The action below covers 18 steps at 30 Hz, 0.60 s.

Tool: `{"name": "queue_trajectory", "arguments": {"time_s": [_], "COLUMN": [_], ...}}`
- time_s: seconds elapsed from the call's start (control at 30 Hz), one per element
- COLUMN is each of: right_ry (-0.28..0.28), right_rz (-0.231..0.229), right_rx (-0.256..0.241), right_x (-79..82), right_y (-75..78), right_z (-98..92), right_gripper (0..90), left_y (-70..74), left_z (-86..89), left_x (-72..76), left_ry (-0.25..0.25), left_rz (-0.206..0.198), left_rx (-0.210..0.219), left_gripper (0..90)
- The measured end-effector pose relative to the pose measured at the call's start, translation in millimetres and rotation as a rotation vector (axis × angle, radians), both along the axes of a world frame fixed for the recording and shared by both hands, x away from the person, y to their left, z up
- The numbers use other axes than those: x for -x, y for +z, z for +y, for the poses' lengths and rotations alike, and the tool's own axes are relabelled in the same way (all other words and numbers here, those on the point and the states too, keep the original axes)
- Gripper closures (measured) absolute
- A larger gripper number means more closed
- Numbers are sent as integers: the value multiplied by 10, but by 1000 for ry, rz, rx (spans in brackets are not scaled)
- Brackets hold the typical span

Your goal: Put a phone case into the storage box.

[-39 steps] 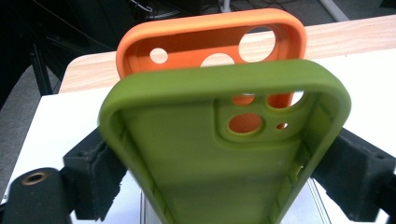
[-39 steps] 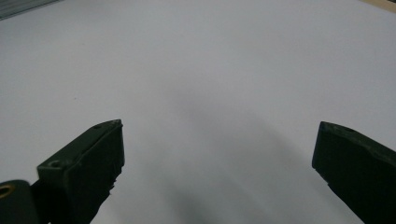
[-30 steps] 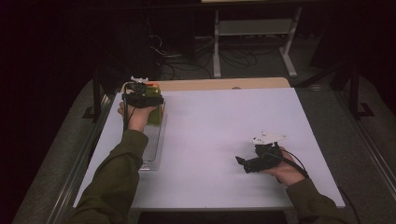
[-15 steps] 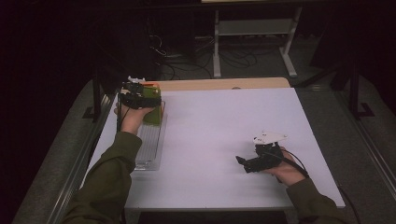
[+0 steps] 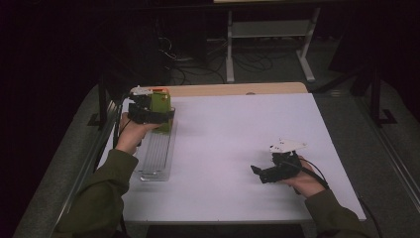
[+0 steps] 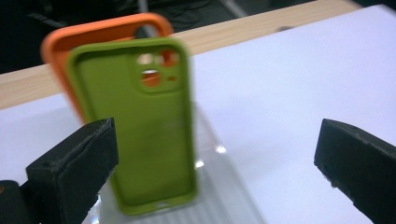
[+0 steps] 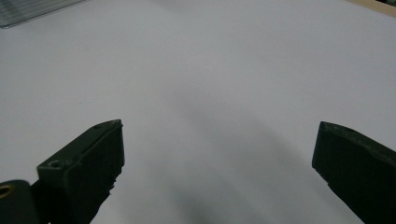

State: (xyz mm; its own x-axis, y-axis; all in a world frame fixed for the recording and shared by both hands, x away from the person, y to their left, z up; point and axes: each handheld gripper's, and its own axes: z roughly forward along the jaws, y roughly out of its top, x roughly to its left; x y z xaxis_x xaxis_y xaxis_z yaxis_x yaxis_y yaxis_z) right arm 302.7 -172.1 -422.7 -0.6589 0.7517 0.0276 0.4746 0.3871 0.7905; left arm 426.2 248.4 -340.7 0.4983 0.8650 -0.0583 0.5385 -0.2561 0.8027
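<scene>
While the jaws of the left gripper [image 6: 210, 163] are spread wide, a green phone case [image 6: 135, 126] is framed between them, untouched. It is stood upright, long axis vertical, in a clear slotted rack [image 5: 156, 156], an orange case [image 6: 100, 32] just behind. The right gripper [image 5: 265, 173] is held wide over bare counter [image 5: 237, 129].

Slotted rack [image 5: 157, 153] lies along the left edge of the table [image 5: 237, 129], running near to far. Two phone cases stand upright at its far end, front case [image 6: 140, 130] before rear case [image 6: 84, 42]. Left gripper [image 5: 148, 111] is just near them; right gripper [image 5: 272, 171] is near-right, well apart.
</scene>
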Motion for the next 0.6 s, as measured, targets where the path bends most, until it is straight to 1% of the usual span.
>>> {"name": "queue_trajectory", "arguments": {"time_s": [0.07,0.1,0.13,0.17,0.2,0.27,0.37,0.4,0.47,0.5,0.6], "right_ry": [10,10,8,6,13,11,17,17,14,12,15], "right_rz": [-10,-11,-10,-6,-13,-10,-13,-17,-7,-9,-14], "right_rx": [8,6,-2,-10,-11,-20,-15,-11,-29,-30,-35], "right_x": [3,10,19,24,24,40,70,79,103,108,124], "right_y": [14,21,31,39,44,54,52,46,45,42,42], "right_z": [-5,-7,-11,-15,-25,-31,-66,-84,-110,-126,-173], "right_gripper": [18,18,18,18,18,18,18,18,18,18,18], "left_y": [21,21,23,21,15,3,-22,-34,-65,-78,-119], "left_z": [-12,-25,-36,-48,-59,-73,-84,-86,-92,-90,-84], "left_x": [80,122,164,208,250,334,458,501,581,619,733], "left_ry": [-47,-76,-97,-125,-147,-190,-253,-269,-300,-317,-348], "left_rz": [-8,-14,-13,-18,-22,-33,-39,-38,-38,-38,-43], "left_rx": [13,30,34,41,51,60,86,89,88,83,83], "left_gripper": [0,0,0,0,0,0,0,0,0,0,0]}}
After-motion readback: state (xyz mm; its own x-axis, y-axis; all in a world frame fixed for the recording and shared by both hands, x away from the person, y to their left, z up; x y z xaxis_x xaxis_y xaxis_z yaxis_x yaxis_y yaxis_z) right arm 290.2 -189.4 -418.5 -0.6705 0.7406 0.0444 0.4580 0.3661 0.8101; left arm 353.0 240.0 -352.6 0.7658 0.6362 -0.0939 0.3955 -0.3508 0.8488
